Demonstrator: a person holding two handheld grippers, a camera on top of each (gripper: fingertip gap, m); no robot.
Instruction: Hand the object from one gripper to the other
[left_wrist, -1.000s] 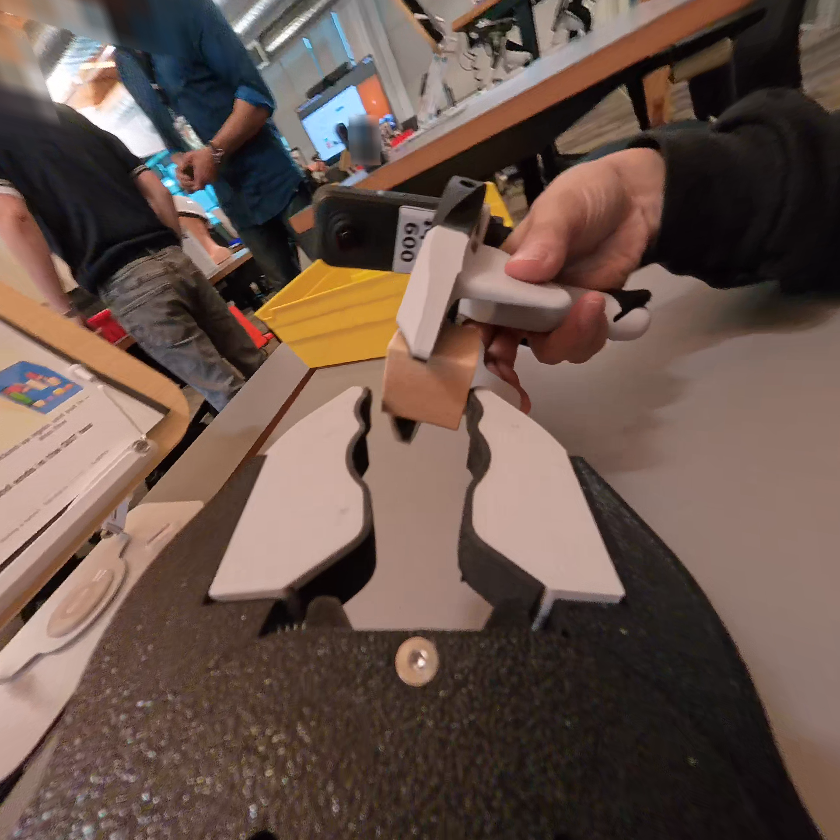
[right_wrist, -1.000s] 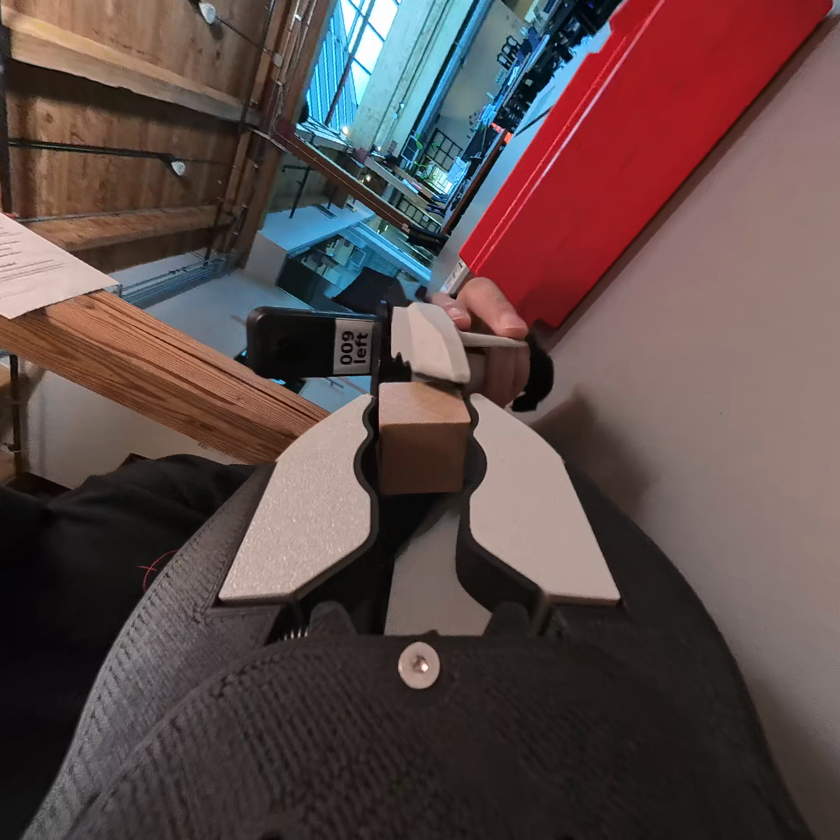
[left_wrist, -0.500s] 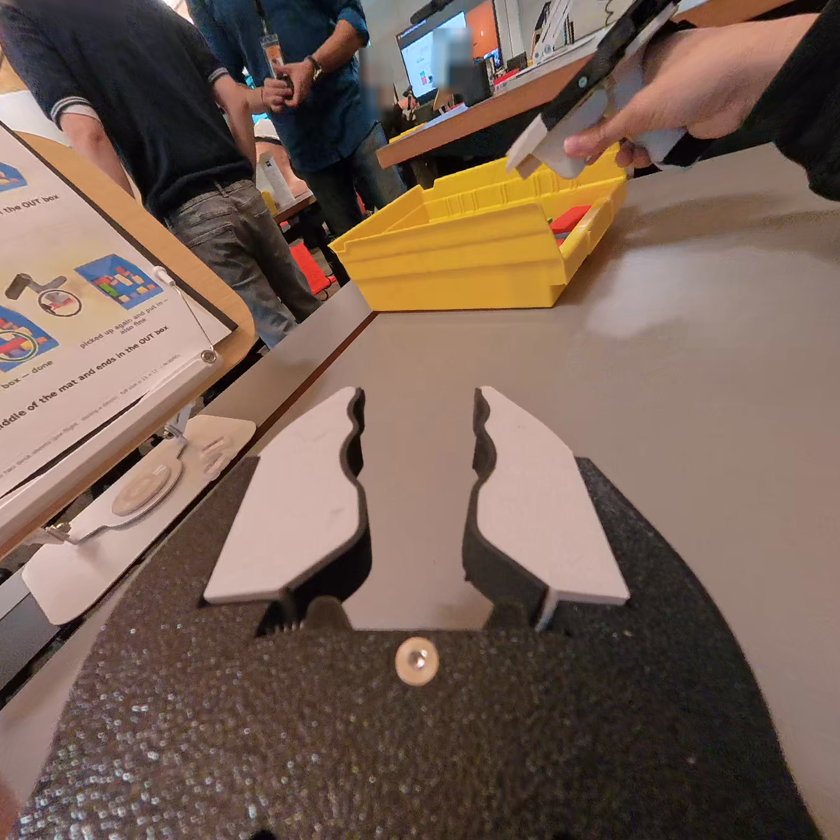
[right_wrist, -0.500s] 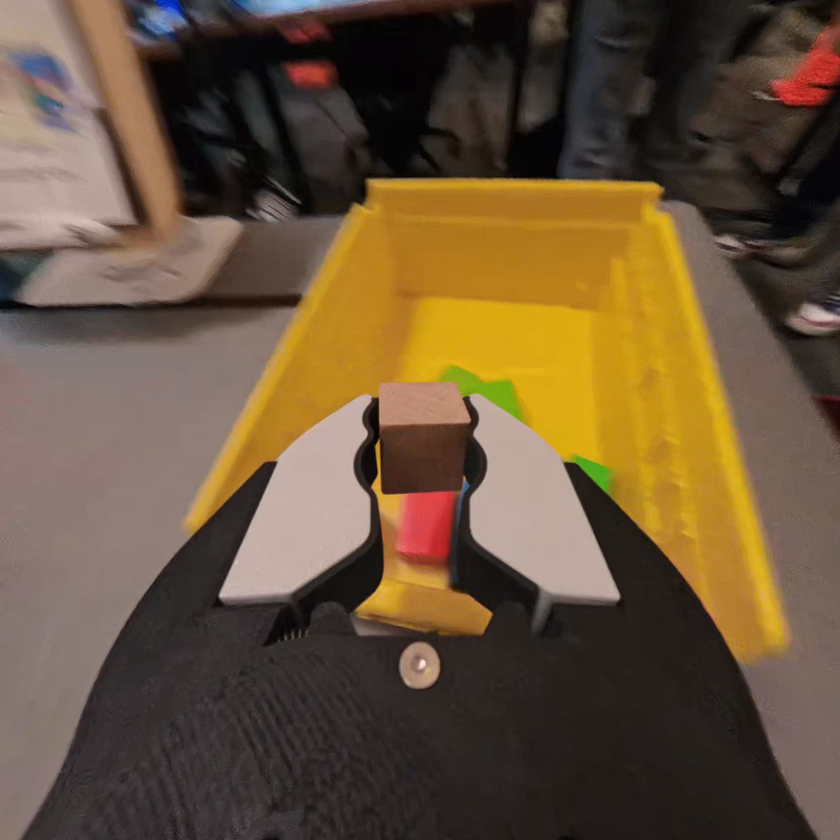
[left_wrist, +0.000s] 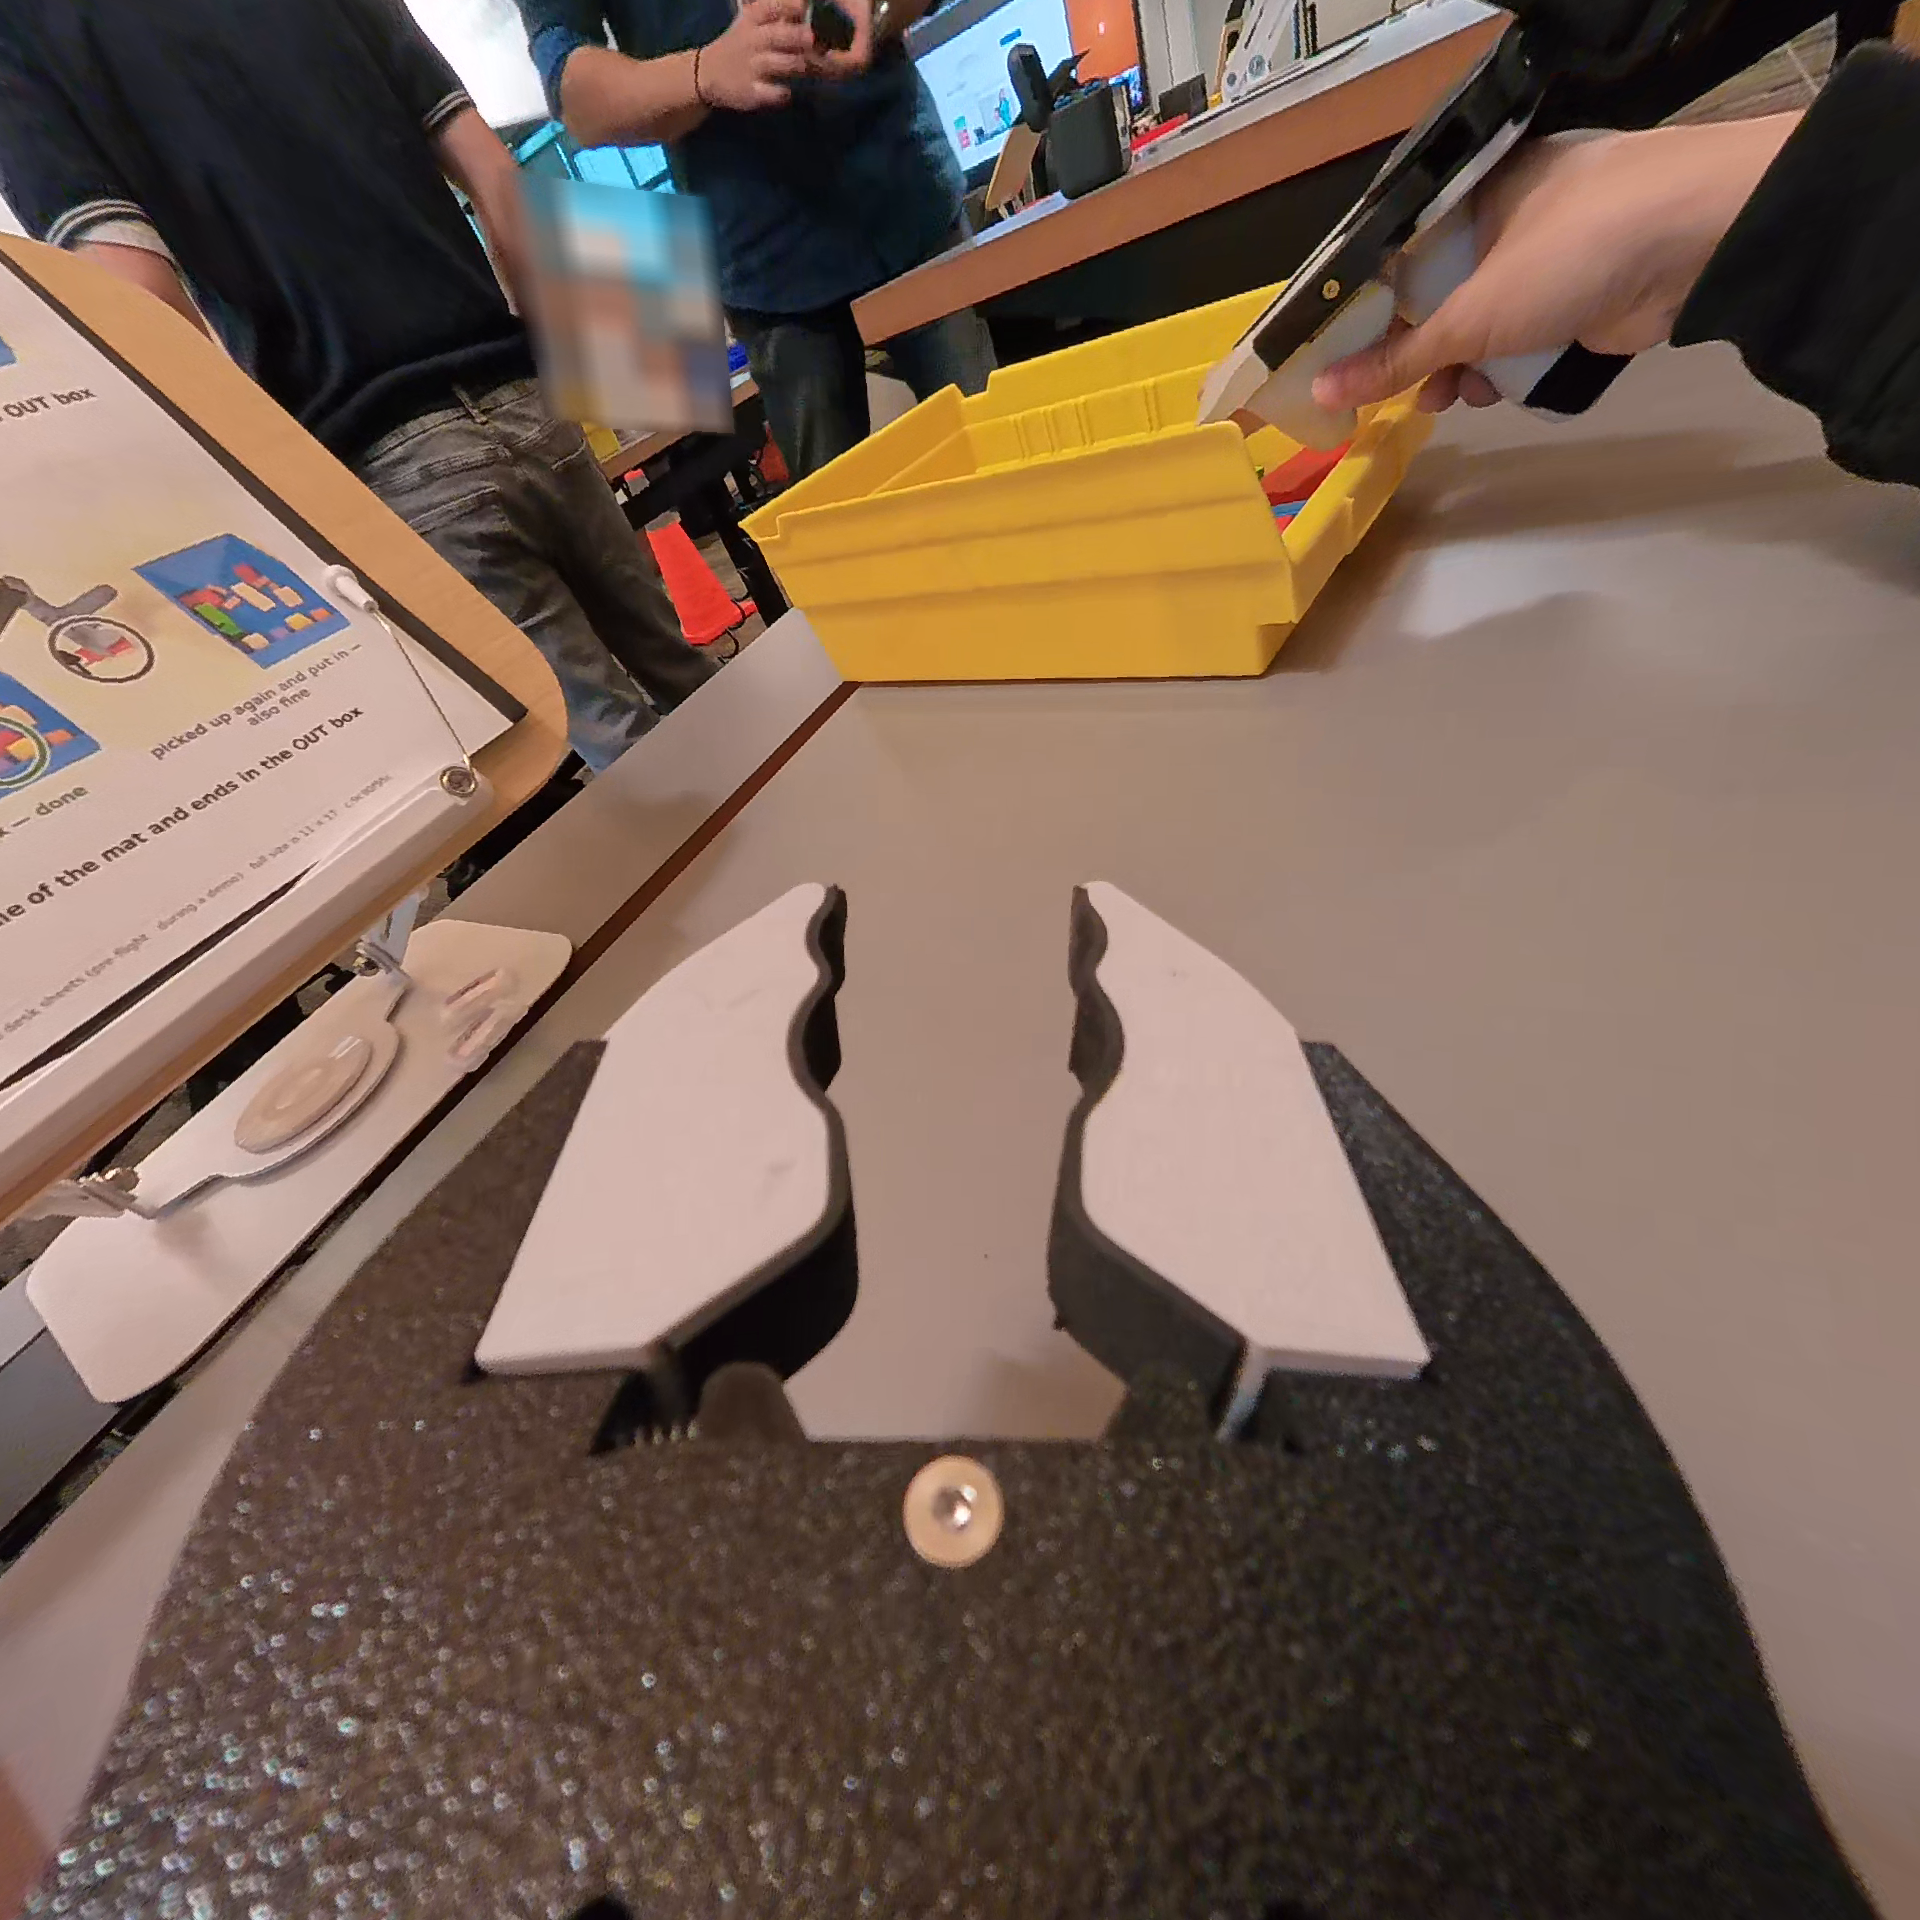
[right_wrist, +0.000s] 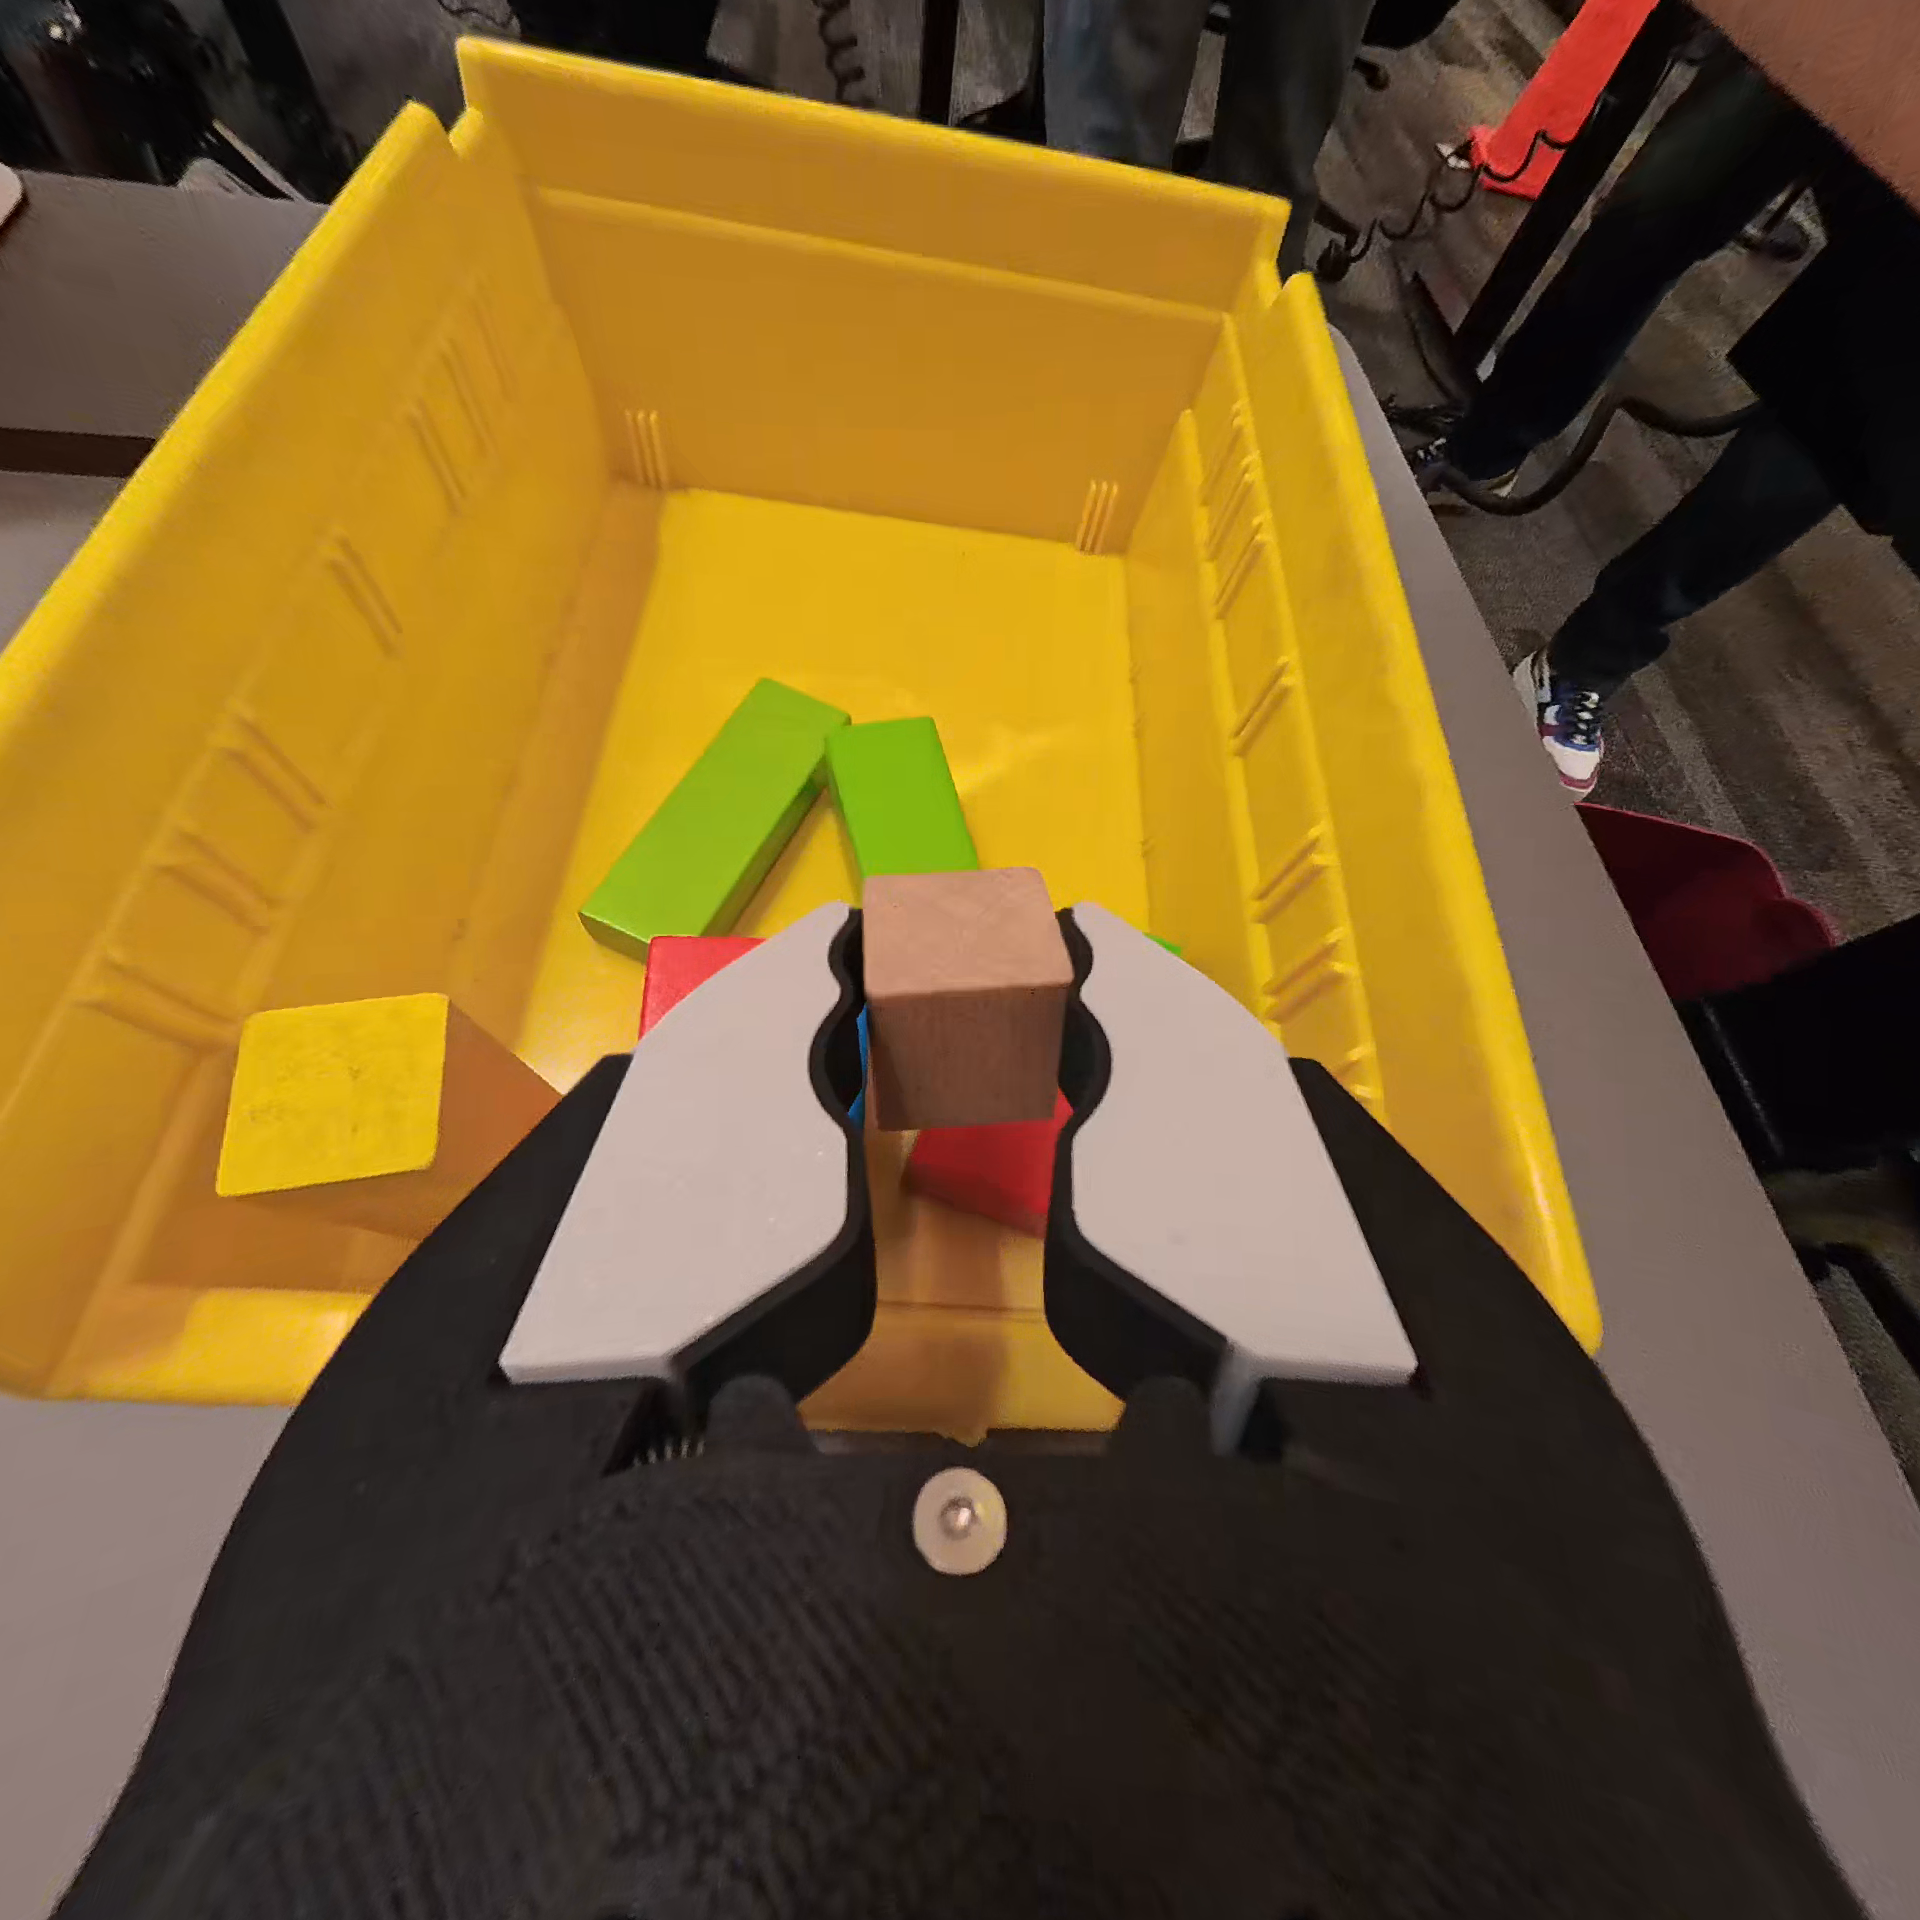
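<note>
Since half a second back the right gripper (right_wrist: 962, 977) has come in closer over the yellow bin (right_wrist: 312, 582), and the left gripper (left_wrist: 954, 935) has stayed low over the grey table (left_wrist: 1455, 883) with its fingers parted and bare, only tabletop showing between them; a second ago the two grippers met over the block, now they are well apart.

Wooden block (right_wrist: 961, 997): plain tan cube, unpainted, matte, faint grain, rounded edges; pinched between the right gripper's pale grey fingers (right_wrist: 727, 1122), black wavy pads pressing both side faces; it sits right at the fingertips, top face proud of them, hanging above the bin's inside.

Bin: glossy moulded plastic, ribbed walls; inside lie two green slabs (right_wrist: 717, 810), red pieces (right_wrist: 987, 1174), a yellow-faced block (right_wrist: 332, 1091) by the left wall.

Gripper bodies: coarse black printed shell, one metal screw each.

Left view: right gripper (left_wrist: 1236, 390) angled down at the bin rim; its fingertips hidden there.
</note>
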